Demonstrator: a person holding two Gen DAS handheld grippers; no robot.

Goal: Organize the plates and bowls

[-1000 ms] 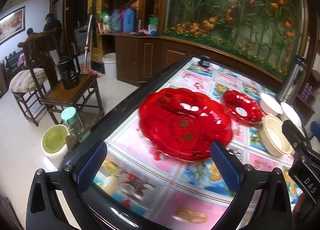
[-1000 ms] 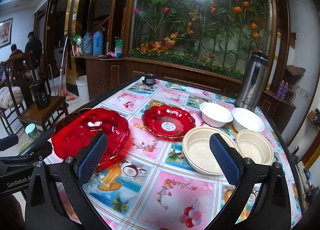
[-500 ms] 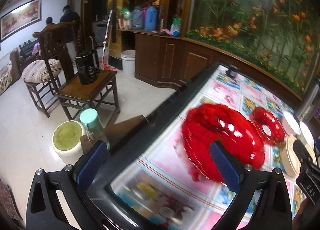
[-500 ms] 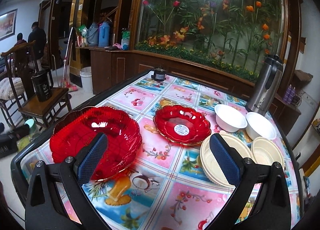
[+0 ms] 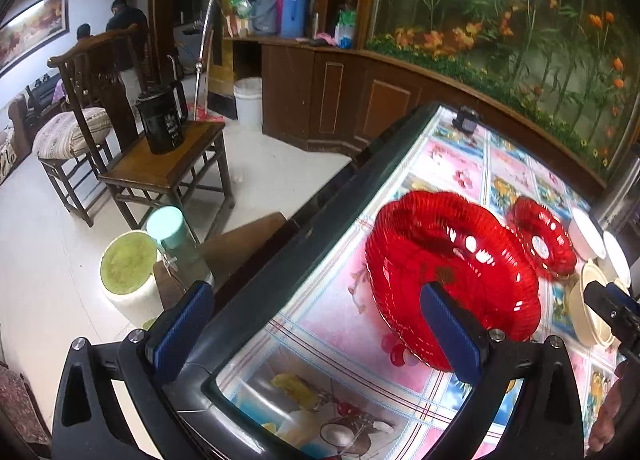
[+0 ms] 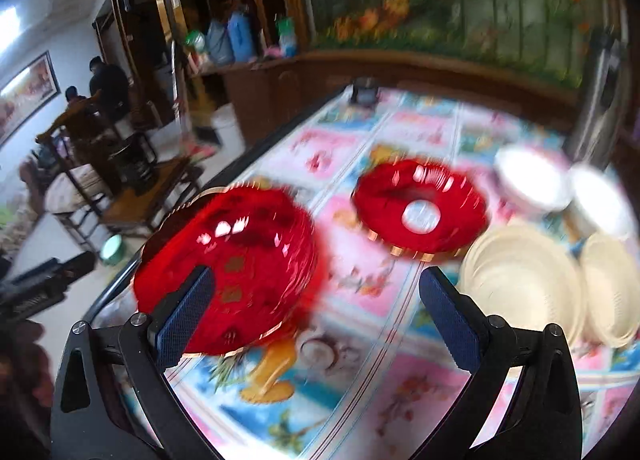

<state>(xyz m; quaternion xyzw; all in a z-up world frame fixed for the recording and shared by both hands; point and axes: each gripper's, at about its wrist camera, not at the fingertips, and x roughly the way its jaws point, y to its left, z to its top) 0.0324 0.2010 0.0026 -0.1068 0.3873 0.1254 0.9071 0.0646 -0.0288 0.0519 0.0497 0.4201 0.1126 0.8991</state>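
A stack of large red plates (image 5: 452, 260) sits near the table's left edge; it also shows in the right wrist view (image 6: 232, 268). A smaller red plate (image 6: 420, 211) lies beyond it, also in the left wrist view (image 5: 544, 236). Cream bowls (image 6: 520, 284) and white bowls (image 6: 532, 179) lie to the right. My left gripper (image 5: 316, 328) is open and empty over the table's left edge. My right gripper (image 6: 316, 316) is open and empty just in front of the red stack.
The table (image 5: 460, 171) has a flowered cloth and a dark rim. A steel flask (image 6: 600, 99) stands at the back right. A wooden stool with a black jug (image 5: 160, 123), a chair and a small bin (image 5: 128, 272) stand on the floor to the left.
My left gripper has swung left, off toward the table's edge. My right gripper has moved forward and down toward the plates; its view is blurred by motion.
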